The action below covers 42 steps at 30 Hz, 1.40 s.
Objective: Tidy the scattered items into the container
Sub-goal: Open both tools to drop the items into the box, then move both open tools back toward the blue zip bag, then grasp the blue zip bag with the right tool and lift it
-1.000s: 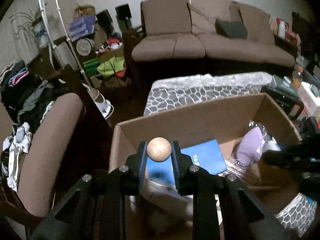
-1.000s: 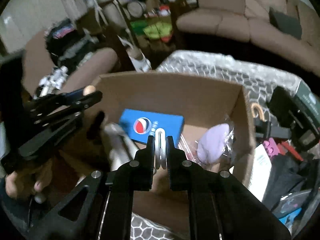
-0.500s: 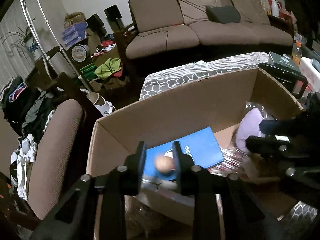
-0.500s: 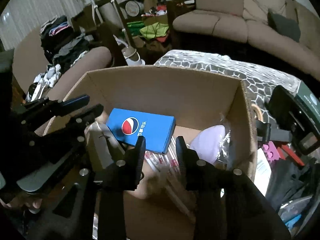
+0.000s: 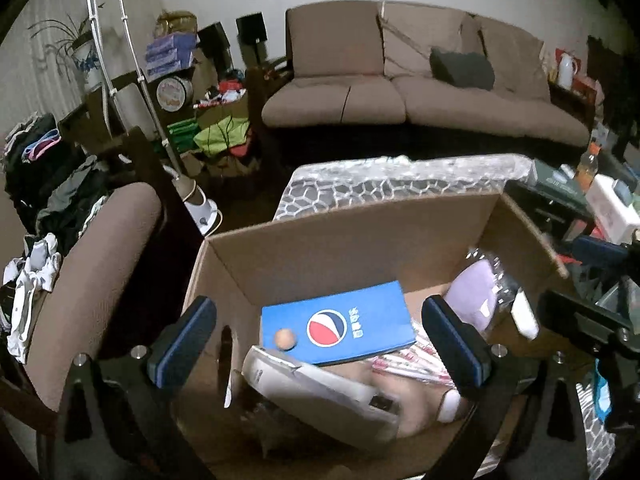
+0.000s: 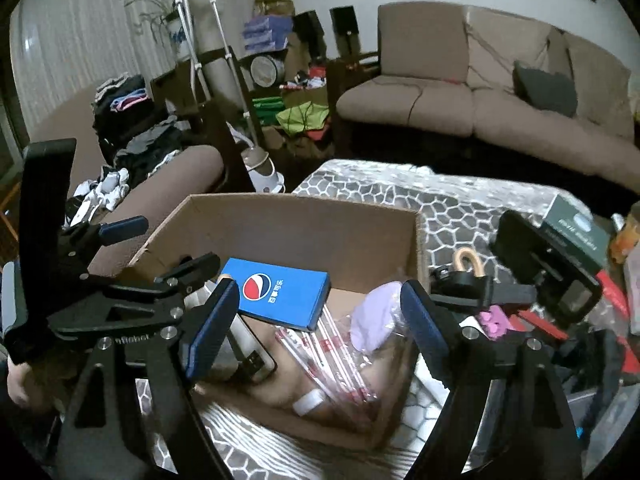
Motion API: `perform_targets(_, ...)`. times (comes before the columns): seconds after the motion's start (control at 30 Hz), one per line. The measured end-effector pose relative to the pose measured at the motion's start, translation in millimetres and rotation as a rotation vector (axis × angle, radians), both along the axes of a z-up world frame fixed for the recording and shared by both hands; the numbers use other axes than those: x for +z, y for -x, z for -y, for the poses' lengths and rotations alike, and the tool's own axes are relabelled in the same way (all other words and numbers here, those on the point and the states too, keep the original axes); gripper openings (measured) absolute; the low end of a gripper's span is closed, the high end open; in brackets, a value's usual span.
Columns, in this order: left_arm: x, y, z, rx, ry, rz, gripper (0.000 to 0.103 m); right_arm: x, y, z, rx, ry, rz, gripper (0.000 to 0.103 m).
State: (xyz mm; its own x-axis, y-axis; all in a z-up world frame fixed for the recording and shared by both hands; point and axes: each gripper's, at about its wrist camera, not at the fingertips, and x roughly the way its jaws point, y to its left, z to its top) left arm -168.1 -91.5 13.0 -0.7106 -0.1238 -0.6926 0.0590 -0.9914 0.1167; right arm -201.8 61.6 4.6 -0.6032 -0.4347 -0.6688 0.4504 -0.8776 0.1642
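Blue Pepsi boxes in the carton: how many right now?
1. The blue Pepsi box lies flat inside the cardboard carton near its far wall, with a small wooden ball on its corner. Others could be buried under the clutter.

White item (image 6: 308,402) in box (image 6: 296,220) blurred, unidentifiable.
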Motion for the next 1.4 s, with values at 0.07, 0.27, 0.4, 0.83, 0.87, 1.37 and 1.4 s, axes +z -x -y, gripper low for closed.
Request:
perform_targets(0.07, 3.5, -4.7, -2.7, -0.006, -0.003, -0.019, 0.103, 7.7, -7.1, -8.8, -0.002, 0.003, -0.014, 0.081)
perform_targets(0.27, 10.0, -24.9, -9.6, -0.04, -0.03, -0.061, 0.103, 28.0, -39.2, -52.2, -0.026, -0.006, -0.06, 0.081)
perform_targets(0.4, 19.1, -47.3, -21.7, -0.058, -0.004, -0.14, 0.103, 31.8, -67.9, -100.4, -0.101, -0.074, -0.107, 0.082)
perform_targets(0.83, 23.1, -137.8, -62.5, -0.191, -0.159, -0.33, 0.103, 11.7, -146.4, -239.9, -0.301, -0.078, -0.106, 0.083)
perform_targets(0.87, 19.8, -140.4, -69.8, -0.207, -0.164, -0.337, 0.103, 6.8, -148.4, -244.6, -0.3, -0.09, -0.094, 0.083)
perform_targets(1.37, -57.6, -144.1, -163.3, -0.358, -0.2, -0.162, 0.103, -110.6, -161.3, -277.9, -0.214, -0.168, 0.19, 0.075)
perform_targets(1.4, -58.5, -144.9, -166.0, -0.366, -0.193, -0.161, 0.103, -116.9, -159.9, -277.4, -0.212, -0.171, 0.202, 0.075)
